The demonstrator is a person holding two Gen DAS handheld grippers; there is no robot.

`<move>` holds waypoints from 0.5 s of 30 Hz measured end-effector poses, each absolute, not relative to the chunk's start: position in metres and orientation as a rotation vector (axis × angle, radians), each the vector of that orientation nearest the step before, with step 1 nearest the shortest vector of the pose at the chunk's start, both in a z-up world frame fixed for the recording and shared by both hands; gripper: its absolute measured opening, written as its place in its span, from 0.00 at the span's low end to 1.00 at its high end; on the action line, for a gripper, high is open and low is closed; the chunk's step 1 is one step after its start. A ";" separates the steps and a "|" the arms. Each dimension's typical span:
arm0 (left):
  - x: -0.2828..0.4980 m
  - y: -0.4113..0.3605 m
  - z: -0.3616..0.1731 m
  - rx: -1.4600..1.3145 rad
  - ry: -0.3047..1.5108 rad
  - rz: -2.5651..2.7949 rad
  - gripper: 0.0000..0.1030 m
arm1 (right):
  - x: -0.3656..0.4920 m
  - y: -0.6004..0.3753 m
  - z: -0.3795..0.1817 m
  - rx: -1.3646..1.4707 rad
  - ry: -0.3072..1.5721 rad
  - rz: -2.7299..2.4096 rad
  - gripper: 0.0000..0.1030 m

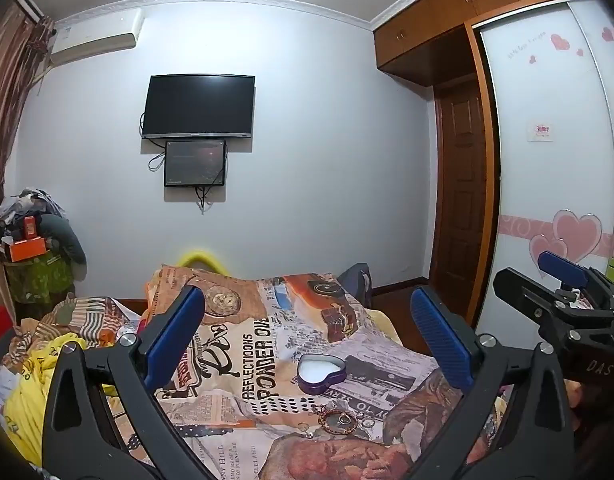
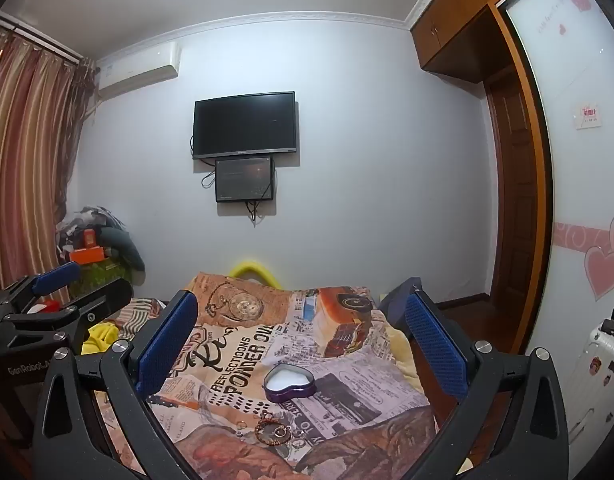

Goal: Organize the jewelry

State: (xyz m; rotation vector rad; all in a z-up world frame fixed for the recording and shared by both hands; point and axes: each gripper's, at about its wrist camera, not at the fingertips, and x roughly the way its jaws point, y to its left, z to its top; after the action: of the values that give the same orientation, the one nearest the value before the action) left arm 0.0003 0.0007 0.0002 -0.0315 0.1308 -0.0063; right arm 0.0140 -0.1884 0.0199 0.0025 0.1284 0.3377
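A purple heart-shaped tin (image 1: 321,373) with a white lining lies open on the printed cover; it also shows in the right wrist view (image 2: 290,383). In front of it lie a beaded bracelet (image 1: 338,421) and several small rings (image 1: 303,426), also seen from the right as bracelet (image 2: 271,431) and rings (image 2: 298,443). My left gripper (image 1: 307,332) is open and empty, held above and short of the tin. My right gripper (image 2: 301,336) is open and empty, likewise above the jewelry. Each gripper appears at the edge of the other's view.
The printed cover (image 1: 243,364) drapes a raised surface on the bed. Yellow clothing (image 1: 31,384) lies to the left. A TV (image 1: 199,106) hangs on the far wall. A wardrobe with heart stickers (image 1: 555,184) stands right. A white suitcase (image 2: 599,364) stands at right.
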 end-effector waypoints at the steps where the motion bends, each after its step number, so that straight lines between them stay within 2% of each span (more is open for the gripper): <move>1: 0.000 0.001 0.000 -0.033 0.135 -0.010 1.00 | 0.014 -0.188 0.020 0.003 0.132 0.337 1.00; 15: 0.002 0.002 0.001 -0.052 0.145 -0.013 1.00 | 0.012 -0.185 0.019 0.004 0.129 0.335 1.00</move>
State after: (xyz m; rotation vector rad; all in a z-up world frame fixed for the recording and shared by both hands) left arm 0.0021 0.0016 0.0007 -0.0518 0.1453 -0.0127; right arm 0.0123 -0.1851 0.0190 0.0045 0.1288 0.3353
